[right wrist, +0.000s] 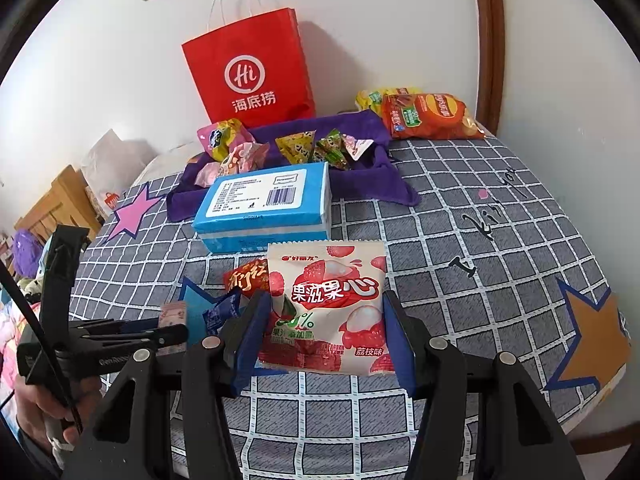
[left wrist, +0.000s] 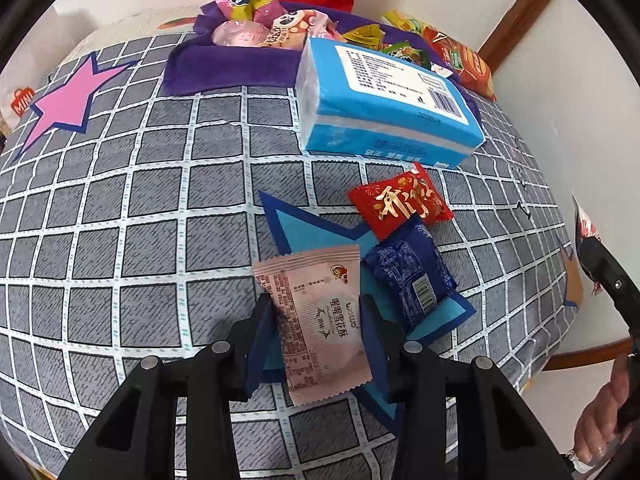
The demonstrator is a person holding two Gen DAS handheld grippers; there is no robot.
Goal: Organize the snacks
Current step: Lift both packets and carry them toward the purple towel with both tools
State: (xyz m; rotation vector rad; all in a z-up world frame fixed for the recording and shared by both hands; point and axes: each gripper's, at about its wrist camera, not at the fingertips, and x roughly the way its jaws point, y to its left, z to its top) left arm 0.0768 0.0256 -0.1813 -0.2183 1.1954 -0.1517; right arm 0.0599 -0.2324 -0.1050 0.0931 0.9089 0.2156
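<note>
My left gripper is shut on a pale pink snack packet low over the grey checked bedspread. A red packet and a dark blue packet lie just right of it on a blue star patch. My right gripper is shut on a white lychee gummy bag, held above the bedspread. A purple cloth tray at the back holds several snacks; it also shows in the right wrist view. The left gripper shows at the left of the right wrist view.
A blue tissue pack lies in front of the purple tray, also in the right wrist view. A red paper bag stands against the wall. An orange chip bag lies at the back right. The bed edge runs along the right.
</note>
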